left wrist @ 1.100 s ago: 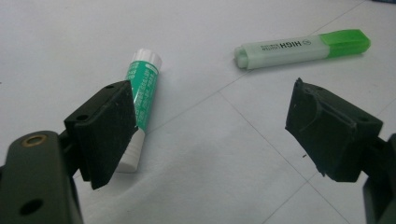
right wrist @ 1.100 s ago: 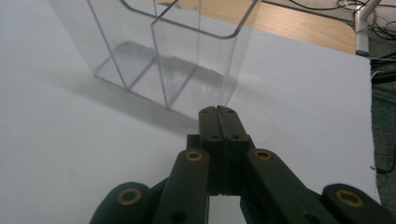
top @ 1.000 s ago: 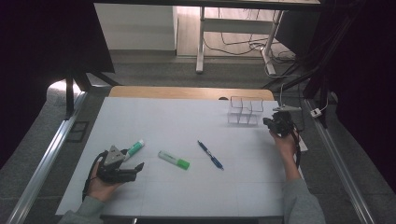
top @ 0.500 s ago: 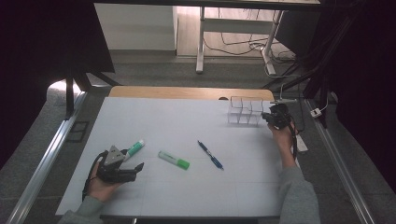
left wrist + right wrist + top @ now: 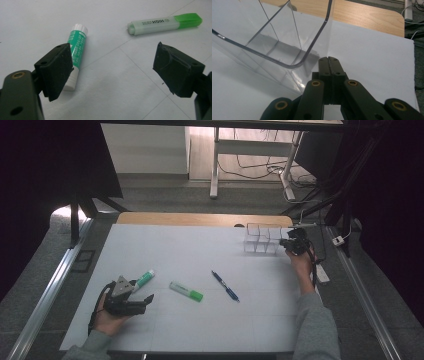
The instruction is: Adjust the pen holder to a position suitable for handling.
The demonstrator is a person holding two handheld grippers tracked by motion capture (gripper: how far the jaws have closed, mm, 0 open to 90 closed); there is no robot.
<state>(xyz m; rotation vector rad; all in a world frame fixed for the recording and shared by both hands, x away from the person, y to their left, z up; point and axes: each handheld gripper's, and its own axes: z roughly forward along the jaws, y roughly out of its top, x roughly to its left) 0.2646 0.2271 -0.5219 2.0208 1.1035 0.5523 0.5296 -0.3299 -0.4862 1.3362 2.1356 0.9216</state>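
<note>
We see the right tool [image 5: 329, 60] with jaws pressed together, empty, tips at the clear organizer's [image 5: 274, 47] corner; its far end is cut off. Left tool [image 5: 112, 72] gapes wide over the surface [image 5: 200, 250], glue stick [image 5: 75, 56] partly hidden behind one jaw, highlighter [image 5: 162, 23] beyond.

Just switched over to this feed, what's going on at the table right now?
A person works with a gripper in each hand. The right gripper, jaws shut with nothing between them, sits against the corner of the clear plastic organizer at the table's far right. The left gripper rests open near the front, with the glue stick by one jaw. The green highlighter and the blue pen lie loose mid-table.
</note>
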